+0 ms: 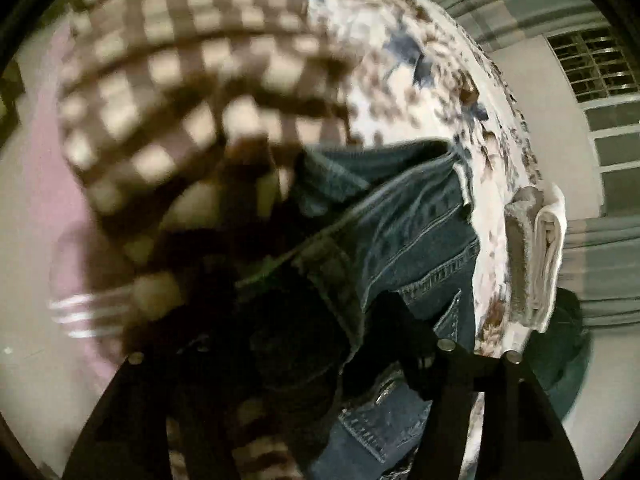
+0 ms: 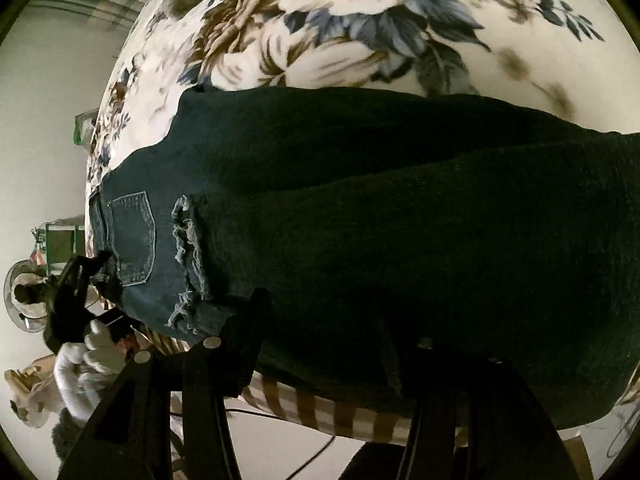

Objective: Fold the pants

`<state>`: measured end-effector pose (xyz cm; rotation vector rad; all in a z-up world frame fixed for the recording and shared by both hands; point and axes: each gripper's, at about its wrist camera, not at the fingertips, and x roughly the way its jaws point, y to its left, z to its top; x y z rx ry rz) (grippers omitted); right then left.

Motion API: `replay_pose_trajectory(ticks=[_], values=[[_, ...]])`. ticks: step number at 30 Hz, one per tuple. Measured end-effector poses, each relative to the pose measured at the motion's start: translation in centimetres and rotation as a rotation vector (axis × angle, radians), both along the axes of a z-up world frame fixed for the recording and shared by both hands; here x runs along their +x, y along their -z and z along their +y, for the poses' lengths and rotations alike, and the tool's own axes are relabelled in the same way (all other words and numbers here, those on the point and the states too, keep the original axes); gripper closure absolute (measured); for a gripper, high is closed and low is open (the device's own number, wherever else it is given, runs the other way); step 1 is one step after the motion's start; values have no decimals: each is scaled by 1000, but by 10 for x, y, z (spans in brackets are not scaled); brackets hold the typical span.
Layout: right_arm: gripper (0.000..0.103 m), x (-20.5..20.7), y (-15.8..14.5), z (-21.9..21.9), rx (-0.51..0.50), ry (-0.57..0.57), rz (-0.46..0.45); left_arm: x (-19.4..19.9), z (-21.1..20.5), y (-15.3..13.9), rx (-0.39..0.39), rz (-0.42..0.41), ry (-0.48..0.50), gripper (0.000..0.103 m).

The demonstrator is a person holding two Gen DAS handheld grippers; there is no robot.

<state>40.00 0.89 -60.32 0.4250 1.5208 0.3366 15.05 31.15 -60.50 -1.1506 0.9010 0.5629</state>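
You're working over a bed under a floral sheet (image 2: 360,20), white with blue and brown blooms. Dark denim pants (image 2: 360,208) lie flat across that sheet, waistband and back pocket toward its left edge in your right wrist view. A brown checked cover (image 2: 320,412) shows below the sheet's near edge. Folded towels (image 1: 536,256) sit at the sheet's edge beyond the pants.

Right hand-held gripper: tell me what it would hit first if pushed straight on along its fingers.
Most likely the dark jeans spread over the floral bedcover. The right hand-held gripper points down at the denim, whose edge already lies between its fingers; contact cannot be told for sure.
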Motion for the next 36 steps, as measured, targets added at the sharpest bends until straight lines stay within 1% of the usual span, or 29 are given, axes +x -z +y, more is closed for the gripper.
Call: replay_pose_trajectory(ticks=[1, 2, 3, 4, 5, 7, 8, 11, 14, 15, 16, 17, 18, 19, 20, 21, 24, 25, 26, 27, 29, 31, 32, 34, 36], values=[[49, 0, 1, -4, 12, 11, 9, -6, -2, -15, 52, -4, -14, 47], [49, 2, 3, -2, 17, 15, 15, -11, -3, -23, 86, -13, -21, 47], [49, 2, 3, -3, 22, 18, 19, -15, -3, -33, 129, -32, -29, 49], [49, 3, 4, -3, 21, 16, 22, -18, -4, -42, 182, -46, -36, 88], [49, 3, 4, -2, 15, 11, 23, -16, -4, -47, 207, -47, -29, 93], [49, 4, 5, 2, 1, -3, 23, -15, -5, -62, 210, -131, -10, 93], [49, 6, 5, 5, -2, -8, 22, -11, -9, -72, 231, -152, 11, 93], [49, 6, 6, 3, 9, 2, 26, 2, -23, -101, 255, -287, 91, 93], [49, 6, 5, 0, 29, 14, 31, 19, -23, -113, 257, -384, 134, 93], [49, 6, 4, -1, 31, 16, 31, 25, -19, -111, 272, -385, 139, 93], [49, 5, 3, -1, 31, 14, 29, 31, -14, -105, 299, -356, 144, 93], [49, 5, 2, -1, 30, 13, 27, 38, -4, -88, 317, -297, 156, 92], [49, 5, 0, -1, 24, 10, 26, 41, 5, -71, 304, -234, 146, 92], [49, 4, 0, -1, 17, 11, 29, 42, 17, -48, 257, -173, 138, 92], [49, 4, 0, -2, 16, 13, 31, 41, 26, -29, 221, -126, 134, 92], [49, 4, 0, -2, 17, 15, 34, 39, 31, -20, 211, -105, 134, 92], [49, 1, 0, -6, 18, 23, 41, 32, 40, -15, 202, -75, 157, 89], [49, 0, 0, -8, 22, 30, 48, 26, 42, -18, 176, -76, 157, 88], [49, 0, 0, -8, 23, 36, 51, 20, 42, -22, 155, -78, 153, 82], [49, -1, 1, -9, 22, 40, 53, 11, 42, -28, 132, -88, 139, 78], [49, -2, 2, -11, 25, 51, 57, -9, 38, -32, 88, -139, 105, 63], [49, -2, 2, -10, 19, 55, 61, -22, 32, -26, 47, -167, 75, 53], [49, -1, 3, -9, 14, 56, 62, -23, 30, -17, 18, -166, 73, 52], [49, -1, 4, -7, 2, 50, 61, -15, 27, -2, -16, -142, 78, 52], [49, 1, 3, -4, -8, 45, 59, 0, 26, 11, -28, -117, 87, 52]])
